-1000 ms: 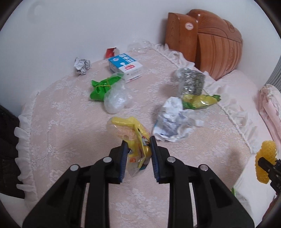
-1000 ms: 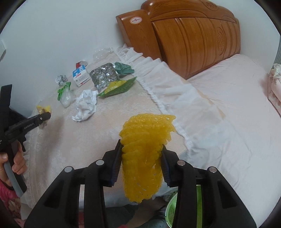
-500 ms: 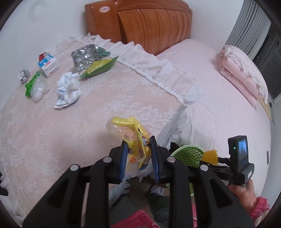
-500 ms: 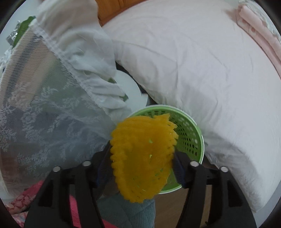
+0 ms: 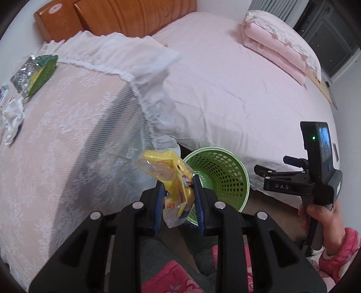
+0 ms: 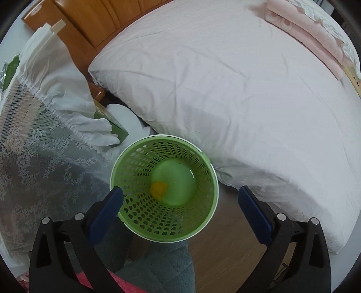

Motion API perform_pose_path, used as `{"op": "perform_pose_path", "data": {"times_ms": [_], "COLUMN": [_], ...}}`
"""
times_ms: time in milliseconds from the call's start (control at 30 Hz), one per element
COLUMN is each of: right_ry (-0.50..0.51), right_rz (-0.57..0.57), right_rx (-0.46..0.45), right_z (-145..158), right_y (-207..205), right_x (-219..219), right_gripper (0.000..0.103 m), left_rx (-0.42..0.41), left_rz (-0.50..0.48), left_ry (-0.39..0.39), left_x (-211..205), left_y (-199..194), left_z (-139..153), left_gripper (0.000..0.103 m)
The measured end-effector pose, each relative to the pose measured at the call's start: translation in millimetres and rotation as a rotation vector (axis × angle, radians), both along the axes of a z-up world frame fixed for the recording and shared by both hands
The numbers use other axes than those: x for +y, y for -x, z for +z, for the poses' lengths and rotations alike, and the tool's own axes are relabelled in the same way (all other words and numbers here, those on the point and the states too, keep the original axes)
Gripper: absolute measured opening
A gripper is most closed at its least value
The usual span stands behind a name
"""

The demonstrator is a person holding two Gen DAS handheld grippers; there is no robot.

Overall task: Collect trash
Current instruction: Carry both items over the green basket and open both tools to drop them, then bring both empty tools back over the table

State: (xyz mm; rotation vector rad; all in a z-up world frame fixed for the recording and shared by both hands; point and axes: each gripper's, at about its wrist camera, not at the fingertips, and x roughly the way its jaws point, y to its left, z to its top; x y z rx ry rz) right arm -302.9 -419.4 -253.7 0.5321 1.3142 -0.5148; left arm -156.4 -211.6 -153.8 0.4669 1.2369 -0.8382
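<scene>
While one basket point(image 6: 135, 157) holds one yellow net point(image 6: 158, 188), one wrapper point(image 5: 174, 180) clamped.

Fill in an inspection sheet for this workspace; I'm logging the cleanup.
Surface: lace-covered table, beside a bed.
Job's things: green perforated plastic basket on the floor; yellow foam net inside it; yellow plastic wrapper.
Clutter: green-and-silver foil bags and crumpled white paper on the table.
Grippers: left gripper shut on the wrapper; right gripper open, jaws just widened, nothing between them.
Cables: nothing seen.
Surroundings: wooden headboard, folded pink blanket.
</scene>
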Motion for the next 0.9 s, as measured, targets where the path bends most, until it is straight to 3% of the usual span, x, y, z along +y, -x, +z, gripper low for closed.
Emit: {"op": "perform_pose_path", "data": {"times_ms": [200,267,367,500,600,667,767,900], "right_ry": [0.015,0.02,0.019,0.02,0.019,0.018,0.027,0.042], "right_rz": [-0.033,-0.041,-0.052,-0.065,-0.075,-0.083,-0.081,-0.044], "right_rx": [-0.005,0.0,0.011,0.02,0.019,0.012,-0.012,-0.079], "right_z": [8,7,6,4,5,6,16,50], "right_y": [28,34,46,58,62,61,54,31], "right_x": [-9,-9,-12,-13,-13,-13,-12,-6], "right_gripper": [0.101,0.101,0.101,0.101,0.101,0.101,0.101,0.101], "left_rx": [0.044,0.07,0.075,0.048,0.046,-0.001,-0.116,-0.19], "left_rz": [-0.118,-0.179,-0.244,-0.282,-0.259,-0.228,-0.134,0.006], "left_ry": [-0.018,-0.037,-0.082,-0.123,-0.091,-0.077,-0.055,0.022], "left_x": [-34,-48,-65,-73,-70,-66,-57,-26], "left_y": [30,40,54,65,66,63,46,12], "left_z": [-27,-47,-78,-94,-86,-74,-45,9], "left_gripper": [0.025,0.033,0.07,0.083,0.091,0.091,0.091,0.095]}}
